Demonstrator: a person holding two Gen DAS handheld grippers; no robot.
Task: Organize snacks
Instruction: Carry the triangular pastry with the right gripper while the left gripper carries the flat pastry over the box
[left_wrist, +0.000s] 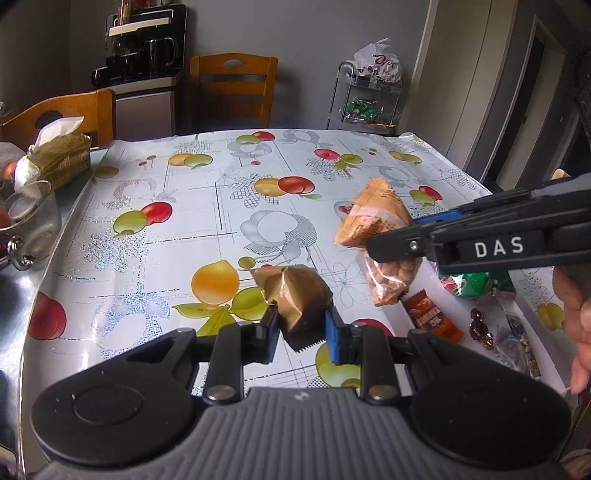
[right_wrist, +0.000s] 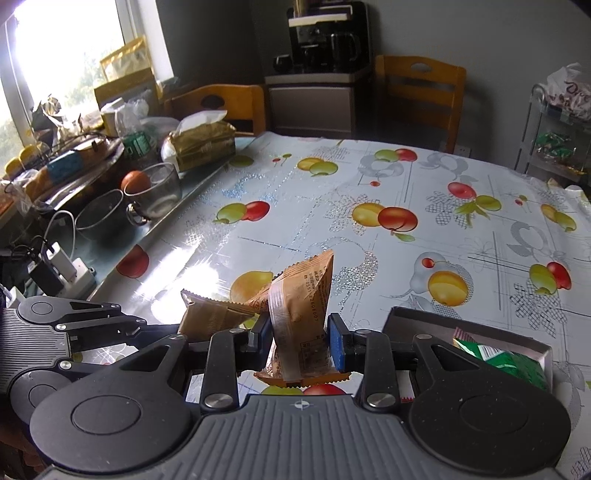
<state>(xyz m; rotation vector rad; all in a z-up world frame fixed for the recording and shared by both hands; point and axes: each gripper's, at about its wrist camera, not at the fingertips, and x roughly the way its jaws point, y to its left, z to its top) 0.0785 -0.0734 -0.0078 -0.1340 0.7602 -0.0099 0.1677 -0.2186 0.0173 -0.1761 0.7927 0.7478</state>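
Observation:
My left gripper (left_wrist: 301, 328) is shut on a brown foil snack packet (left_wrist: 299, 295) and holds it above the fruit-print tablecloth (left_wrist: 221, 192). My right gripper (right_wrist: 298, 341) is shut on an orange snack packet (right_wrist: 301, 306), also seen in the left wrist view (left_wrist: 373, 214). The brown packet (right_wrist: 210, 317) shows left of it in the right wrist view. A bag of nuts (left_wrist: 391, 277), a brown chocolate bar (left_wrist: 428, 314), a green packet (left_wrist: 476, 284) and wrapped candies (left_wrist: 484, 328) lie to the right.
A shallow box (right_wrist: 413, 325) holds a green packet (right_wrist: 506, 365). Glass cups (right_wrist: 155, 192), a tissue pack (right_wrist: 203, 144) and clutter line the table's left edge. Wooden chairs (left_wrist: 232, 88) and a snack rack (left_wrist: 365, 96) stand behind.

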